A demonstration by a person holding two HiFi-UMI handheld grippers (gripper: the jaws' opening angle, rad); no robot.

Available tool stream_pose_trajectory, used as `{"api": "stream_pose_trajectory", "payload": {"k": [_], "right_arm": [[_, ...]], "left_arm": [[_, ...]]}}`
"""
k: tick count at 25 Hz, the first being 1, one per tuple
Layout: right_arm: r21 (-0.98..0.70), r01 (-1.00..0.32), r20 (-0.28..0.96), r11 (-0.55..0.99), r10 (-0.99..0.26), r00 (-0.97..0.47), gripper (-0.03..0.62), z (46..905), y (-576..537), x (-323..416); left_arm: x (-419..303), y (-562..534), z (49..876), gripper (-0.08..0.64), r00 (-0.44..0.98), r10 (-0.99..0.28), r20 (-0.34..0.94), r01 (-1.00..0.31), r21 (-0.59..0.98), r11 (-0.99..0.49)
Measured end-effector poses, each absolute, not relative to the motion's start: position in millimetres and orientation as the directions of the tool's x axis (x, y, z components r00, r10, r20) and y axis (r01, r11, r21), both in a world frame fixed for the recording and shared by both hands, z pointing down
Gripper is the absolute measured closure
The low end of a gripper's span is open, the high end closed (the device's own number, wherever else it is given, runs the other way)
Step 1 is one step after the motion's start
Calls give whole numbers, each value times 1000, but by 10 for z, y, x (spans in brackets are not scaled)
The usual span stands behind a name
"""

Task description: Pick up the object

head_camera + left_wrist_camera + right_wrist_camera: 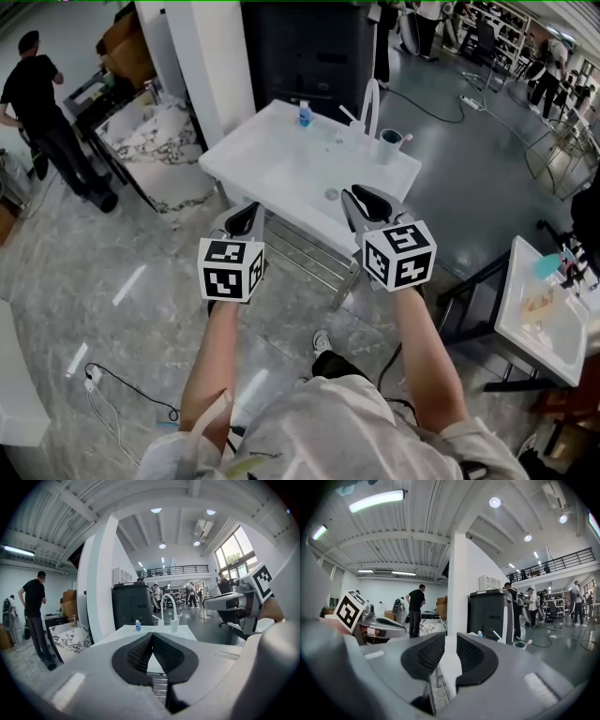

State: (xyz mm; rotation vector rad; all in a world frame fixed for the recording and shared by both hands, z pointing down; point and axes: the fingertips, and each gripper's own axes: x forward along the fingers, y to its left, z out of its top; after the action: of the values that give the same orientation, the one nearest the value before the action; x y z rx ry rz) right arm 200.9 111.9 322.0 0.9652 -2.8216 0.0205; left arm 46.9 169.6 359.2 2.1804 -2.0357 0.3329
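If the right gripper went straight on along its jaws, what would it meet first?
Probably the white washbasin top, near its front edge: it fills the gap between the right gripper's open jaws, with nothing before it. Depth is uncertain.

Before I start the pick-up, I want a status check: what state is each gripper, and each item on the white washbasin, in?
Left gripper: jaws together, nothing held.
Right gripper: jaws slightly apart, nothing between them.
Small blue bottle with white cap: upright, capped, on the white washbasin.
Pale cup: upright, with a toothbrush standing in it.
Tall white arched tap: no water seen running.
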Motion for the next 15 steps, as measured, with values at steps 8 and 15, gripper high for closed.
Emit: {"api": "stream_pose_trajectory", "payload": {"k": [8,15], "right_arm": [[20,-603,150,798,-599,-787,497,3325,771,1772],[16,-588,149,809,-583,-798,492,3373,306,1537]], "left_arm": [[220,1424,3721,558,40,-961,274,-997,-58,-58],[-11,982,3764,558,21,-959,281,-997,-65,-41]]}}
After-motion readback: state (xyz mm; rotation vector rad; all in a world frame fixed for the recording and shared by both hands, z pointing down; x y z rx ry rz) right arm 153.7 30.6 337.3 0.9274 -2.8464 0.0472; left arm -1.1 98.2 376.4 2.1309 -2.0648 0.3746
